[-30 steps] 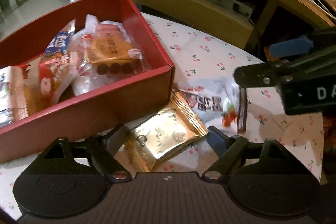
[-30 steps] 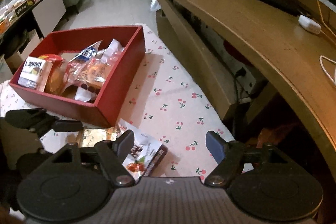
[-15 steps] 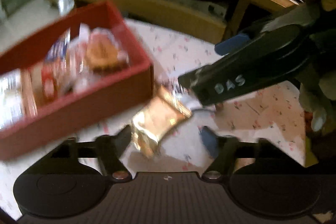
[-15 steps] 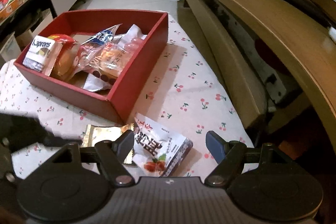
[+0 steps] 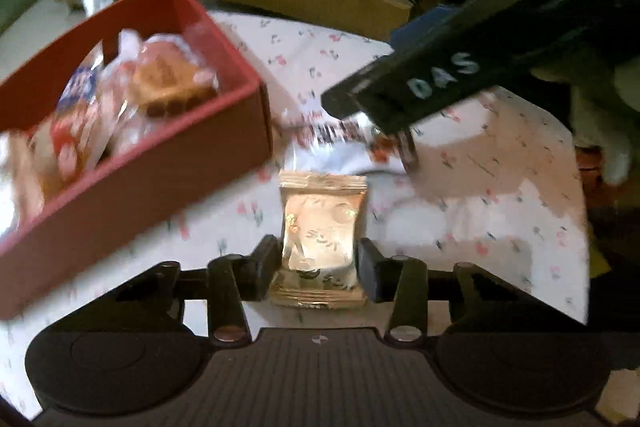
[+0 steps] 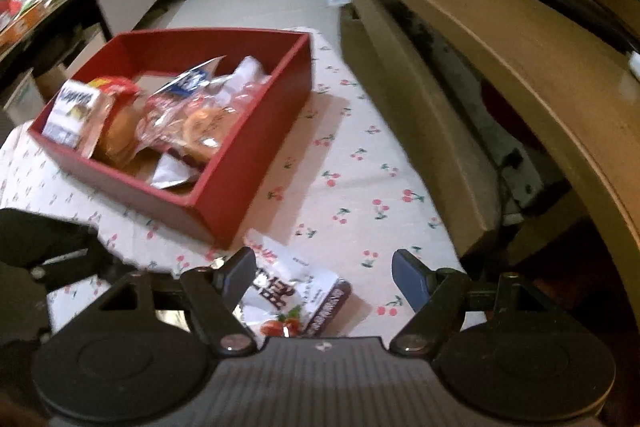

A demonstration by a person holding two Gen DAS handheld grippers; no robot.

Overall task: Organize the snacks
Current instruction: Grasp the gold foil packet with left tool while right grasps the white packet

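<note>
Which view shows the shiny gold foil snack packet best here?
The left wrist view: the shiny gold foil snack packet sits centred between the left gripper fingers. The right wrist view shows only a gold glint behind its own finger.

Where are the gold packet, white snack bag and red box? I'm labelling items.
gold packet [image 5: 320, 227], left wrist view, foil front.
white snack bag [image 6: 292, 291], right wrist view, printed face.
red box [image 6: 256, 163], right wrist view, outer wall.

Red box [image 5: 132, 163] blurred (left edge cropped).
</note>
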